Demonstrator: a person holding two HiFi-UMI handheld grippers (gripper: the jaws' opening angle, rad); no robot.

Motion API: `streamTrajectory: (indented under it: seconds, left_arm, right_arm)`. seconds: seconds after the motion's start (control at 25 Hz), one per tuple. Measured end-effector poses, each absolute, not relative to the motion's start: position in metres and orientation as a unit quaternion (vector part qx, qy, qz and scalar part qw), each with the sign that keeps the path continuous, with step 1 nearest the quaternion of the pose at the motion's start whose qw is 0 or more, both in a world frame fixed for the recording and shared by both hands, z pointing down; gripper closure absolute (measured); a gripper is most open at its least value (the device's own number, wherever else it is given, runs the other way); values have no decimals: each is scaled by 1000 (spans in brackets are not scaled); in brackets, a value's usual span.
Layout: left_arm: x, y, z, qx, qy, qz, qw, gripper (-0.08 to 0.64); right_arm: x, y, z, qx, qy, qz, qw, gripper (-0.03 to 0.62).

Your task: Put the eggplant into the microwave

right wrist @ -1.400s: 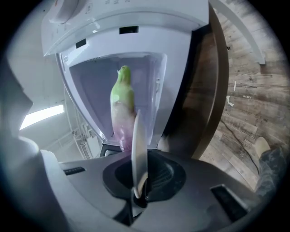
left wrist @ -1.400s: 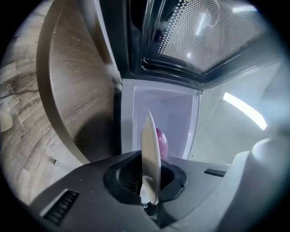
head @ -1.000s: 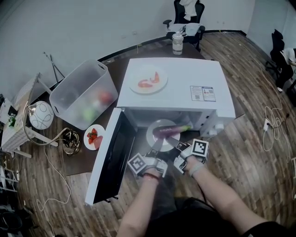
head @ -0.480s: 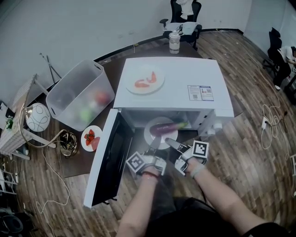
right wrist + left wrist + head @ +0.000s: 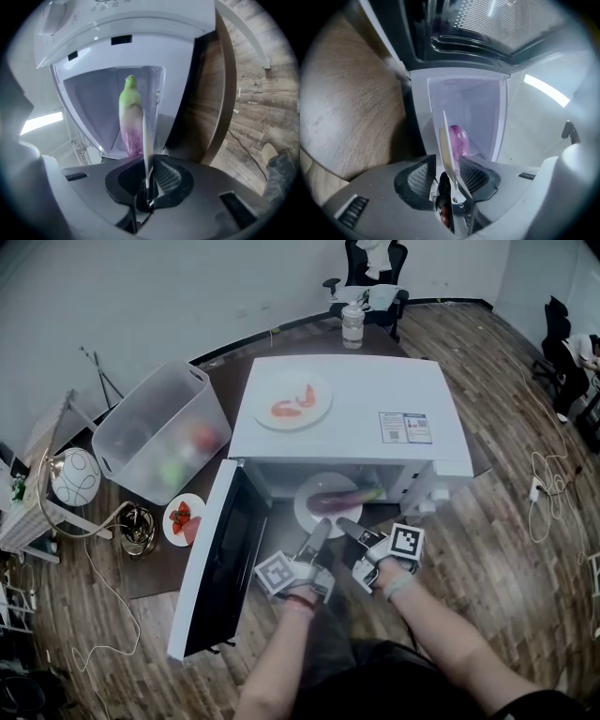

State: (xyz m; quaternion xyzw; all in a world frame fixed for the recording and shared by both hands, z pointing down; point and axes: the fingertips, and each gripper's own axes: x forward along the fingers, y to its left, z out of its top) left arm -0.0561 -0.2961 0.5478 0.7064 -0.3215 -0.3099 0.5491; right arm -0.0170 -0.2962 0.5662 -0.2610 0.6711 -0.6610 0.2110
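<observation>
Left gripper (image 5: 320, 529) just opened astride the plate (image 5: 312, 516) rim (eggplant (image 5: 336, 501) inside microwave (image 5: 356, 442)); right gripper (image 5: 346, 525) just clenched it.

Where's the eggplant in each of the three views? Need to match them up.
Head view: eggplant at centre, lying across the plate in the open microwave.
Left gripper view: centre, pink end just right of the plate's edge.
Right gripper view: upper centre, green tip up, left of the plate's edge.
Shared landmark: the white plate.
</observation>
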Motion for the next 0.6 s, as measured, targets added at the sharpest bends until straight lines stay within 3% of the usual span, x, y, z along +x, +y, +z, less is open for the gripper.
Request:
streamTrajectory:
  seconds: [0.4, 0.48, 0.6]
  left_arm:
    - [-57, -259, 561, 834, -428, -76, 340, 414]
    - [-52, -257, 562, 849, -454, -4, 271, 518]
    - [-47, -258, 561, 855, -469, 44, 216, 555]
  right_arm:
    - [-19, -305, 566, -277, 655, -675, 197, 565]
    - [-21, -306, 564, -277, 653, -677, 195, 565]
    - [-22, -308, 564, -280, 651, -679, 193, 565]
